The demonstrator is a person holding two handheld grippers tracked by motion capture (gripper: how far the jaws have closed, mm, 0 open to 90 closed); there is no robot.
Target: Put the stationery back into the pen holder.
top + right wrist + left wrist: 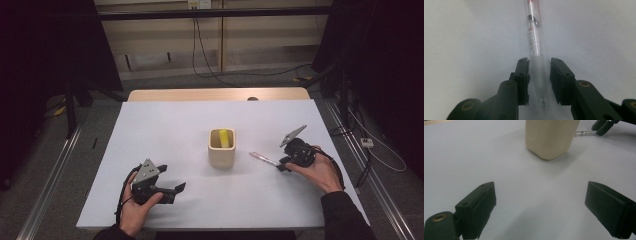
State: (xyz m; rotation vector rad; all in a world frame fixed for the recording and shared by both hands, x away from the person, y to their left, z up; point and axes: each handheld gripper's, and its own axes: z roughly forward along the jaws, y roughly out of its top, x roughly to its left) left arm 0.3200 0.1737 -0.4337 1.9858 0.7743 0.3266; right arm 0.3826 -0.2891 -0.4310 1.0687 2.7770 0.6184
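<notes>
A cream square cup point(221, 150) stands mid-table with a yellow object point(224, 138) inside it. To its right, a clear pen point(263, 159) with red markings points toward the cup. My right gripper point(281, 165) is shut on it. In the right gripper view the jaws pinch the pen's point(534, 37) frosted grip, tip toward the camera, right gripper point(539, 61) low over the white surface. My left gripper point(172, 177) rests open at the front left, nothing between its jaws. From the left gripper point(540, 187) the cup point(550, 137) stands ahead, the pen point(584, 132) behind it.
The white table top point(165, 130) has a wooden strip point(200, 94) along its far edge. Dark stands and cables line the floor on both sides. The other hand's gripper point(602, 126) shows at the top right of the left gripper view.
</notes>
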